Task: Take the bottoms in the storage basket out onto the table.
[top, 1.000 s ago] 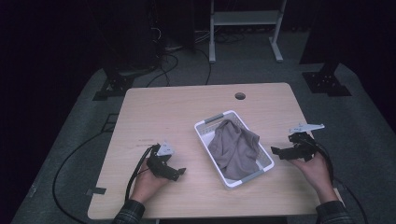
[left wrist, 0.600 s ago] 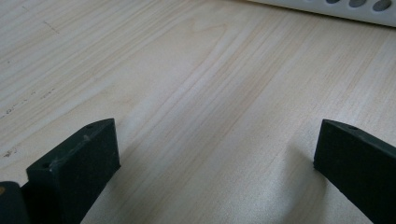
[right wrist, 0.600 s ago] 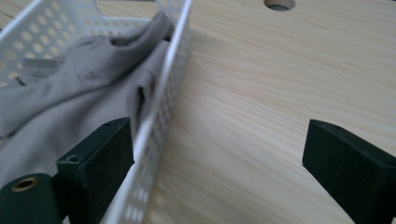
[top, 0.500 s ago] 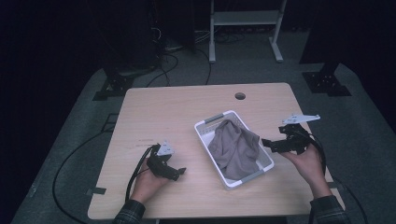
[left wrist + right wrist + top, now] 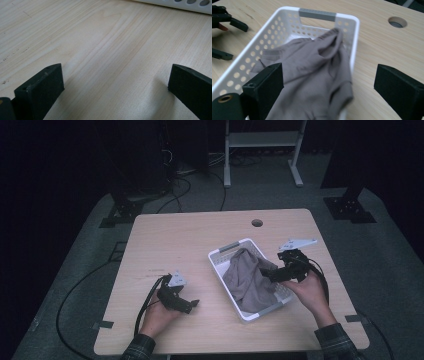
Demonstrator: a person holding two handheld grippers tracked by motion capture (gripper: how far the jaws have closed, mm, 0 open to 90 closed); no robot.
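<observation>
Over pale wood table [image 5: 200, 240], perforated white plastic basket [image 5: 220, 257], crumpled grey cloth [image 5: 247, 280], both hand-held grippers' jaws apart

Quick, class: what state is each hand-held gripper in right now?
Left hand-held gripper: open, holding nothing, over bare table.
Right hand-held gripper: open, holding nothing, at the cloth.
</observation>
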